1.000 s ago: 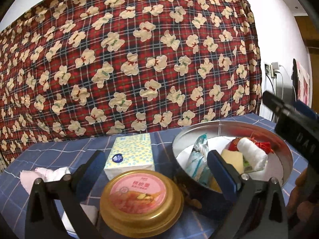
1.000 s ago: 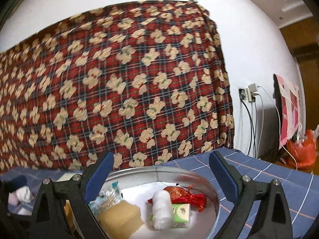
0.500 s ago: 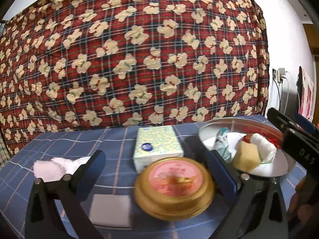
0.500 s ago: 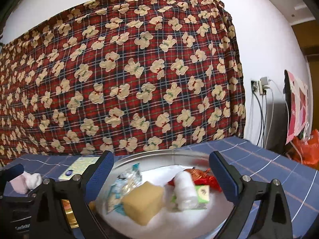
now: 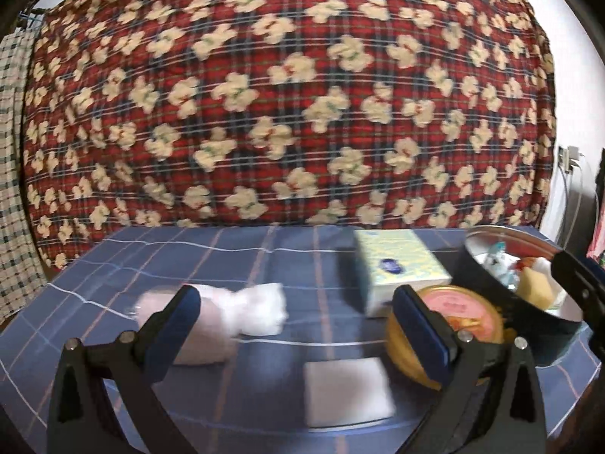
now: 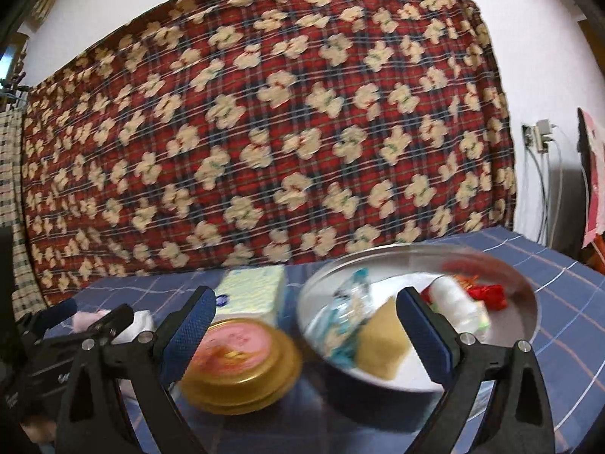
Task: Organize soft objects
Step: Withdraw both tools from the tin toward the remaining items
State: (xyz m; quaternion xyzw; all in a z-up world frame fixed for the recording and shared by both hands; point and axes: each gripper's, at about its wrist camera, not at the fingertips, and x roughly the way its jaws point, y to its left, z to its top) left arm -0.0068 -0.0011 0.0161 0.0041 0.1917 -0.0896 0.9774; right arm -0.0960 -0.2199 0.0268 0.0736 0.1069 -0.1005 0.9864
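A pink and white rolled towel (image 5: 242,310) lies on the blue checked tablecloth, just beyond my open, empty left gripper (image 5: 298,325). A flat white pad (image 5: 346,393) lies near the front edge between the fingers. A round metal tin (image 6: 522,295) holds a yellow sponge (image 6: 382,340), a white roll (image 6: 453,302), a red tassel (image 6: 487,295) and a plastic packet (image 6: 344,310). My right gripper (image 6: 306,325) is open and empty, in front of the tin. The tin also shows in the left wrist view (image 5: 491,283).
A tissue pack (image 5: 397,265) and a gold lidded tin with a pink label (image 5: 453,321) stand between the towel and the round tin. A red bear-print cloth (image 5: 287,94) hangs behind the table. The table's front edge is close.
Both grippers have swung left. The towel and white pad have come to the centre of the left view; the gold tin and tissue pack have entered the right view.
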